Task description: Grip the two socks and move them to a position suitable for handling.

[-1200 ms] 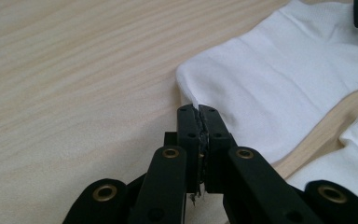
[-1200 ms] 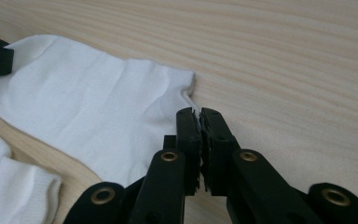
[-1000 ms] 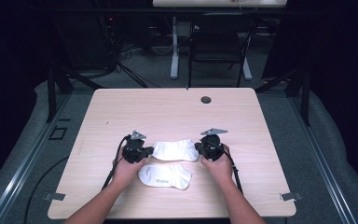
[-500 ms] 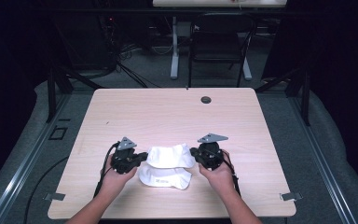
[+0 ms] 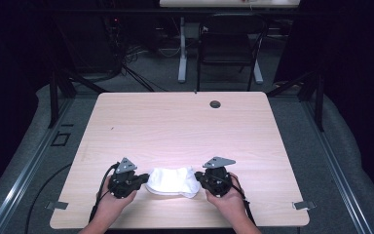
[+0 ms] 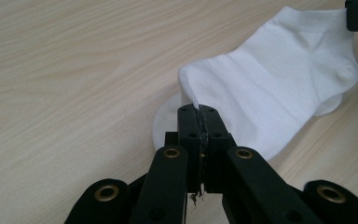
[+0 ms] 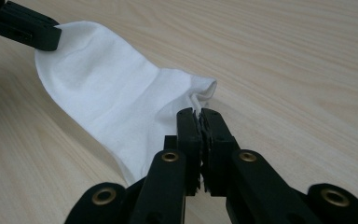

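Lying near the front edge of the pale wooden tabletop is a white sock, and it is being held at both ends between two hand-held grippers. The left hand-held gripper is pinching one end of the sock; in the left gripper view its two black jaws are pressing together with a thin fold of white fabric caught between the tips. The right hand-held gripper is clamping the opposite end in the same way, and in the right gripper view its jaws are closing on a bunched edge of the sock.

In the left gripper view the sock is stretching away toward its ribbed cuff, where the tip of the other gripper is gripping it at the top right corner. A second layer of white fabric is showing beneath it, though whether that is another sock is hard to tell. In the right gripper view the sock is spreading out toward the left gripper's jaws at the upper left.

The person's left hand and right hand are wrapping around the gripper bodies, forearms entering from the bottom. A dark round hole is sitting near the far edge of the tabletop.
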### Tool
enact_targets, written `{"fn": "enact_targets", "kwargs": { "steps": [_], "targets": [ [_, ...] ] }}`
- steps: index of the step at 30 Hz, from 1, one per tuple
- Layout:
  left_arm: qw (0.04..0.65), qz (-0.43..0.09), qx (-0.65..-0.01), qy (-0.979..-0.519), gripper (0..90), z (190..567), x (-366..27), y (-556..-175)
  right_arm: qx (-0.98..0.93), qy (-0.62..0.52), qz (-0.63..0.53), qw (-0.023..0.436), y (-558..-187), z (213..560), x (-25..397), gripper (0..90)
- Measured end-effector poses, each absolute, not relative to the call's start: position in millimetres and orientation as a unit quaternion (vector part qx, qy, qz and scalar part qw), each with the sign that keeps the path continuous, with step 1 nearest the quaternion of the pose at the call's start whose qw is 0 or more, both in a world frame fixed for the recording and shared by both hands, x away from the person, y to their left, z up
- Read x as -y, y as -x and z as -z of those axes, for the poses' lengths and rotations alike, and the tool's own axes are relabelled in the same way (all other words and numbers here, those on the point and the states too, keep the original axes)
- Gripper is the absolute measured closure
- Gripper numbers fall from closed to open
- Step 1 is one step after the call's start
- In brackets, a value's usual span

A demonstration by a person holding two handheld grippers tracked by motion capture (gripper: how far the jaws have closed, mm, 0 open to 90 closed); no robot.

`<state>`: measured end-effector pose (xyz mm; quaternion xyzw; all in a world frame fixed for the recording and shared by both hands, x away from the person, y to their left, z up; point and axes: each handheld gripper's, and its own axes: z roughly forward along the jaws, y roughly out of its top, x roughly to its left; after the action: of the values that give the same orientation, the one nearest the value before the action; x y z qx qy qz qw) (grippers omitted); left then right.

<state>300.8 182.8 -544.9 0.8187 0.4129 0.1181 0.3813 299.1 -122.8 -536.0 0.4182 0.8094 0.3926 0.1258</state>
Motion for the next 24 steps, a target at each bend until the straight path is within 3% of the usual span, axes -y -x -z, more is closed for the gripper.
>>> {"fn": "enact_targets", "kwargs": {
  "steps": [19,24],
  "targets": [
    [0.363,-0.089,-0.429,-0.822,87.9,562,-186,-311,-0.817,-0.429,-0.372,0.098,-306,554,121,86.7],
    [0.402,-0.126,-0.411,-0.808,76.6,546,-189,-308,-0.805,-0.425,-0.394,0.125,-301,549,125,74.6]
  ]
}}
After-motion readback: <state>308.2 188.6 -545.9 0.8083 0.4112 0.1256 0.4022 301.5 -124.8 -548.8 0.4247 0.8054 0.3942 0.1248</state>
